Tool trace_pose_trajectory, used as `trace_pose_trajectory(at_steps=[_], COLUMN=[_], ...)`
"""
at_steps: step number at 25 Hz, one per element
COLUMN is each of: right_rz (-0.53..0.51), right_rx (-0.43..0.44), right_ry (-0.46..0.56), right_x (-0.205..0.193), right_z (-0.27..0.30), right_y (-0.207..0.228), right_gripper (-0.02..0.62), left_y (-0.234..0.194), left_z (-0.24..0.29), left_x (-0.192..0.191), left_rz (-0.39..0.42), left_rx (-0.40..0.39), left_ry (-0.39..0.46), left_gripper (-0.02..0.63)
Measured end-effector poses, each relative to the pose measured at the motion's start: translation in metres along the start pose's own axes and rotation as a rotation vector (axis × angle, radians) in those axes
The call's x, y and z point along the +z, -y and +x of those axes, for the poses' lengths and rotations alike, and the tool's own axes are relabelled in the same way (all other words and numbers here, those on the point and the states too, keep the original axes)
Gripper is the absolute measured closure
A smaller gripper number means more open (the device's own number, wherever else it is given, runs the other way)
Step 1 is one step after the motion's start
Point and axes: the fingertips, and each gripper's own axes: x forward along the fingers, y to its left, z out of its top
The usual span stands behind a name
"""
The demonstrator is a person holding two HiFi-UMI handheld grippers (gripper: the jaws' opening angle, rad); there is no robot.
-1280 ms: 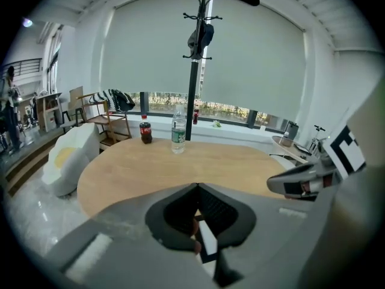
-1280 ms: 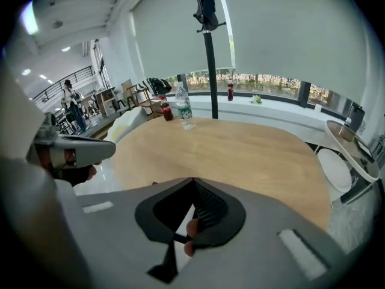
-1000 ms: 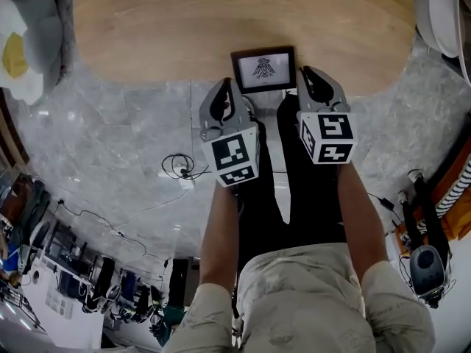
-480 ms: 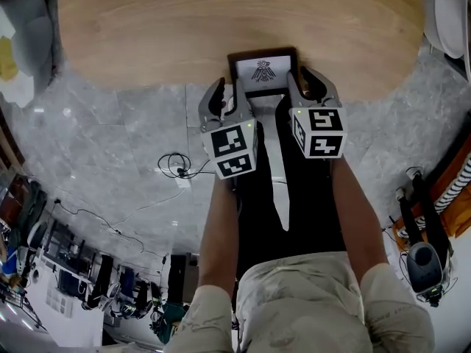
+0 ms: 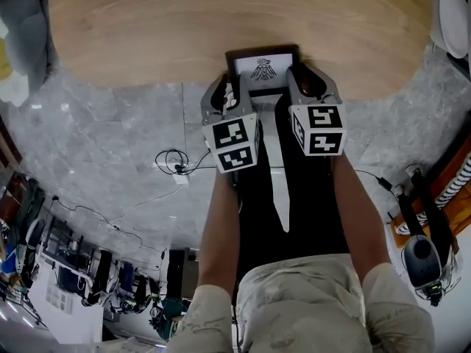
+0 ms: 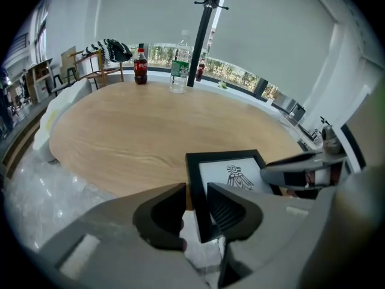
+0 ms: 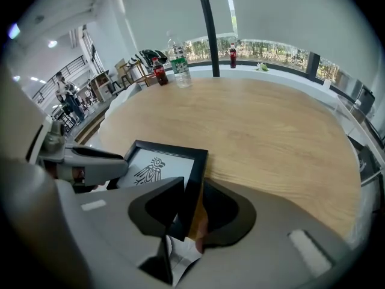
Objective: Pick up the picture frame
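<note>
The picture frame (image 5: 263, 68), black-edged with a bird drawing on white, lies flat at the near edge of the round wooden table (image 5: 184, 28). My left gripper (image 5: 226, 93) straddles its left border and my right gripper (image 5: 309, 84) its right border. In the left gripper view the frame (image 6: 231, 172) has its border in the gap of my left gripper (image 6: 196, 192), whose jaws are opening, with wood showing beside the outer jaw. In the right gripper view the frame (image 7: 157, 163) edge stands between the jaws of my right gripper (image 7: 192, 188), which are closing slightly without clamping it.
A cola bottle (image 6: 140, 67), a water bottle (image 6: 179, 71) and a black pole (image 6: 201, 35) stand at the table's far side. White seats sit at the left (image 5: 18, 43) and the right (image 5: 450, 9). A cable (image 5: 176, 166) lies on the grey floor.
Both grippers have sunk toward the table edge and gone from shut to open. Their jaws now sit over the frame's two side borders instead of hanging just short of it.
</note>
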Motion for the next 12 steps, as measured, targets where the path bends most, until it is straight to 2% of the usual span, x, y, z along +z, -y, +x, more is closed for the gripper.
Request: trace_pose_trajectory(at_steps=[7,12], right_rz=[0.020,0.027], right_rx=[-0.004,-0.001], right_ry=[-0.002,0.018], right_x=[-0.0006,0.0013], right_z=[-0.0002,-0.0002], right_y=[-0.0012,-0.0003], right_gripper=[0.505,0.509], left_y=[0.0011,0.0012], left_z=[-0.0013,-0.0015], left_x=[0.0003,0.0044], left_rz=[0.002,-0.034], left_rx=[0.010,-0.003], left_ry=[0.011,0.039], left_gripper=[0.511,0.523])
